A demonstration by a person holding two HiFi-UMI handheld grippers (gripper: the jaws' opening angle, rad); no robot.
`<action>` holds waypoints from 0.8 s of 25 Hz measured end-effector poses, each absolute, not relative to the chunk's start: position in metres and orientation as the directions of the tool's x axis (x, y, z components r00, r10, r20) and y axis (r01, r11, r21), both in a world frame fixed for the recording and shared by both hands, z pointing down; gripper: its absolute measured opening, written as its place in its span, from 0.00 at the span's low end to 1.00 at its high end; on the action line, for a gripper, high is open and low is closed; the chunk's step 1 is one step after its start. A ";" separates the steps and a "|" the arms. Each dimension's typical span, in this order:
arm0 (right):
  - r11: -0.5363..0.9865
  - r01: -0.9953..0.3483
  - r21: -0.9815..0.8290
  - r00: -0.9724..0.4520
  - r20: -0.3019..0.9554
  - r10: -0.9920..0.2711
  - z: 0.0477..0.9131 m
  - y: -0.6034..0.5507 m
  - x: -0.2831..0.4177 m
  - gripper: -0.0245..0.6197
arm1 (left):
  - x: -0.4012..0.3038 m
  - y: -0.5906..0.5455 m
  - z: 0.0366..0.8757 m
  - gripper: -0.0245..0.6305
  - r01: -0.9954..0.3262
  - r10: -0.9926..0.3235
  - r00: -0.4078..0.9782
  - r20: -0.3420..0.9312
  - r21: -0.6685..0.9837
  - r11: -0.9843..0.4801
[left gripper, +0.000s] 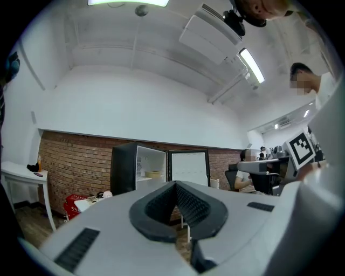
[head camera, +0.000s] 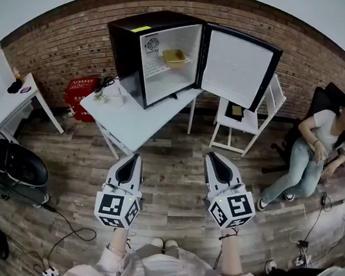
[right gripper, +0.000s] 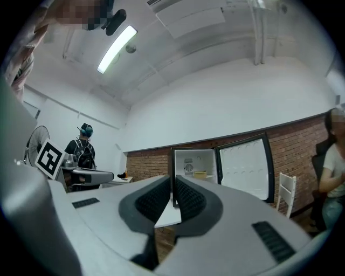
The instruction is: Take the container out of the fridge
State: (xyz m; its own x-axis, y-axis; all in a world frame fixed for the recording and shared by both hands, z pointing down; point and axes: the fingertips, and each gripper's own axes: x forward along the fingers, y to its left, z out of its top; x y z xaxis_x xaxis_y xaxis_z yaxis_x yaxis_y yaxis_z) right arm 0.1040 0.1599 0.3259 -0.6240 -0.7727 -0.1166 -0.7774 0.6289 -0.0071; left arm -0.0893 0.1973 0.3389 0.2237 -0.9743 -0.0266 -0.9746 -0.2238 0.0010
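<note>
A black mini fridge [head camera: 145,55] stands on a white table [head camera: 134,124] with its door [head camera: 236,66] swung wide to the right. Inside, on the wire shelf, sits a yellowish container [head camera: 174,57], also seen as the container [left gripper: 154,174] in the left gripper view and the container [right gripper: 200,174] in the right gripper view. My left gripper [head camera: 135,158] and right gripper [head camera: 214,159] hover side by side over the wooden floor, well short of the table. Both are shut and hold nothing.
A white chair [head camera: 248,119] stands right of the table under the open door. A person sits on an office chair [head camera: 310,139] at far right. A red box [head camera: 79,94] and another white table [head camera: 11,102] are at left, with dark equipment and cables on the floor.
</note>
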 end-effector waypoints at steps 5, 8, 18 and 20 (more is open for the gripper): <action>0.630 -0.776 -0.023 -0.623 -0.126 -0.772 0.330 0.154 0.110 0.12 | -0.081 0.196 0.343 0.03 -0.976 -0.975 0.220 -0.024 0.004 -0.220; 0.631 -0.775 -0.035 -0.624 -0.115 -0.773 0.335 0.153 0.113 0.14 | -0.078 0.197 0.346 0.03 -0.976 -0.976 0.219 -0.013 0.006 -0.219; 0.632 -0.772 -0.066 -0.624 -0.108 -0.774 0.343 0.136 0.114 0.28 | -0.080 0.188 0.355 0.03 -0.982 -0.982 0.189 0.026 0.027 -0.189; 0.627 -0.776 -0.068 -0.619 -0.107 -0.778 0.347 0.130 0.113 0.30 | -0.082 0.183 0.359 0.03 -0.982 -0.982 0.185 0.034 0.033 -0.184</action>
